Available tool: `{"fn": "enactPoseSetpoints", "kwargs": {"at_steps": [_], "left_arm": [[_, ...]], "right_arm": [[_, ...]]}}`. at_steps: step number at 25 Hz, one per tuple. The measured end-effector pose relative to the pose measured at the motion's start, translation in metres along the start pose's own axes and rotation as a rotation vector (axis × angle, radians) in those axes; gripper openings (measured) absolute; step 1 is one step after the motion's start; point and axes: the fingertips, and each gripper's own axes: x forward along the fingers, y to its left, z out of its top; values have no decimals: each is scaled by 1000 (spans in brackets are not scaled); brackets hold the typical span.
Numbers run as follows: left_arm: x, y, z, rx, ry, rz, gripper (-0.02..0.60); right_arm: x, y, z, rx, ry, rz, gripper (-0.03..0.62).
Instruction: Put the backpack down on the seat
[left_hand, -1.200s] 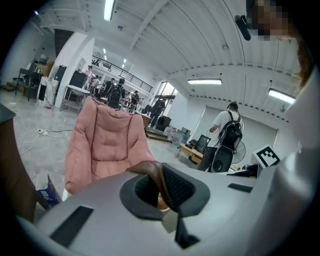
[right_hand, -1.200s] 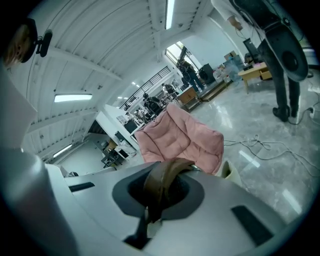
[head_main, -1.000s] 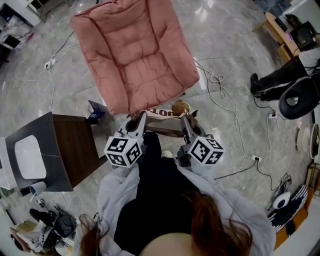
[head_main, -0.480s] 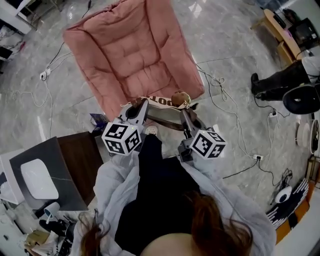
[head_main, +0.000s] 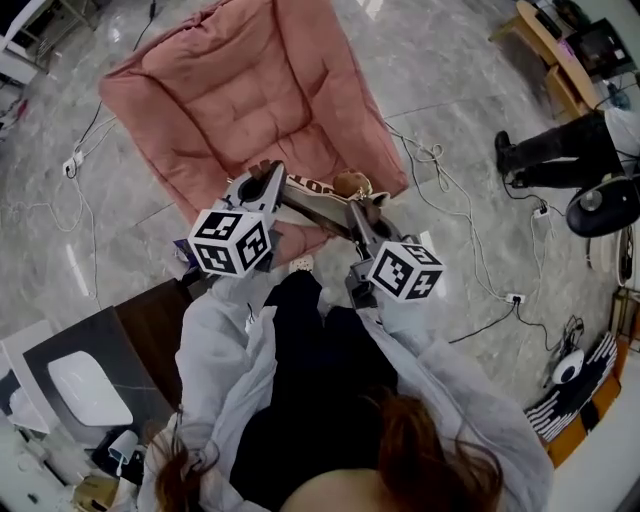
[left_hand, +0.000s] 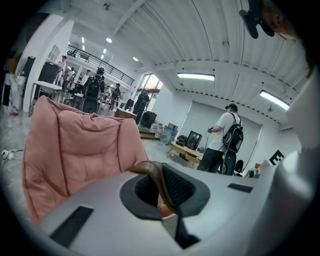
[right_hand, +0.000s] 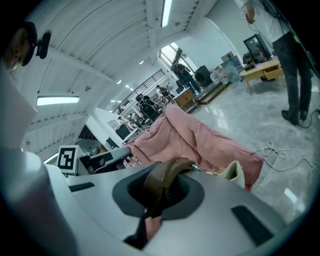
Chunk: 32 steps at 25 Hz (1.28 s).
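Two tools (head_main: 262, 178) (head_main: 355, 215), one backpack (head_main: 316, 189), nearer seat (head_main: 240, 90)

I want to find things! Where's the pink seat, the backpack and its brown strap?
pink seat (head_main: 240, 100): head view, middle of the cushion.
backpack (head_main: 312, 185): head view, its lettered beige top.
brown strap (right_hand: 160, 181): right gripper view, loop between the jaws.

Glossy grey marble floor (head_main: 90, 260) strewn with white cables (head_main: 437, 160); dark side table (head_main: 150, 330) lower left; wooden desk (head_main: 555, 55) upper right; fluorescent strip lights (left_hand: 195, 76) on white ribbed ceiling (left_hand: 165, 35).
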Motion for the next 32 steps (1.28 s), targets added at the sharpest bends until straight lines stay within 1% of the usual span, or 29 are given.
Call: {"fn": "enactPoseSetpoints", "kwargs": {"at_steps": [2, 4, 7, 9, 10, 11, 12, 14, 15, 16, 18, 20, 22, 26, 28, 32], "left_arm": [[8, 11, 11, -21, -22, 2, 14], [15, 21, 24, -19, -36, -2, 14], [16, 31, 38, 22, -54, -24, 14], [7, 42, 39, 57, -49, -34, 14], [0, 50, 33, 69, -35, -29, 14], [-9, 60, 24, 65, -15, -16, 14], [-18, 72, 12, 40, 6, 5, 14], [-38, 97, -16, -38, 45, 60, 14], [-48, 105, -30, -62, 60, 84, 14], [-58, 110, -42, -66, 74, 100, 14], [-76, 110, -59, -49, 95, 113, 14], [-87, 110, -70, -44, 113, 122, 14], [-98, 107, -83, -40, 144, 136, 14], [-115, 93, -110, 26, 250, 152, 14], [-126, 89, -124, 38, 291, 158, 14], [-148, 85, -147, 68, 354, 182, 14]], "right_arm": [[10, 8, -1, -34, 5, 4, 9], [20, 19, 0, -57, 1, 14, 9], [33, 32, -1, -39, -16, 34, 9], [43, 41, -11, -8, -7, 54, 9], [48, 45, -22, 9, 15, 65, 9], [54, 48, -36, 30, 48, 74, 9], [59, 50, -53, 56, 89, 79, 9], [71, 48, -89, 115, 172, 79, 9], [74, 46, -106, 139, 207, 77, 9], [75, 44, -120, 154, 234, 74, 9], [72, 44, -137, 139, 256, 69, 9], [68, 43, -145, 116, 260, 65, 9], [63, 39, -154, 142, 263, 60, 9], [48, 26, -169, 233, 276, 50, 9], [39, 25, -183, 267, 292, 54, 10], [28, 25, -215, 270, 316, 58, 10]]}}
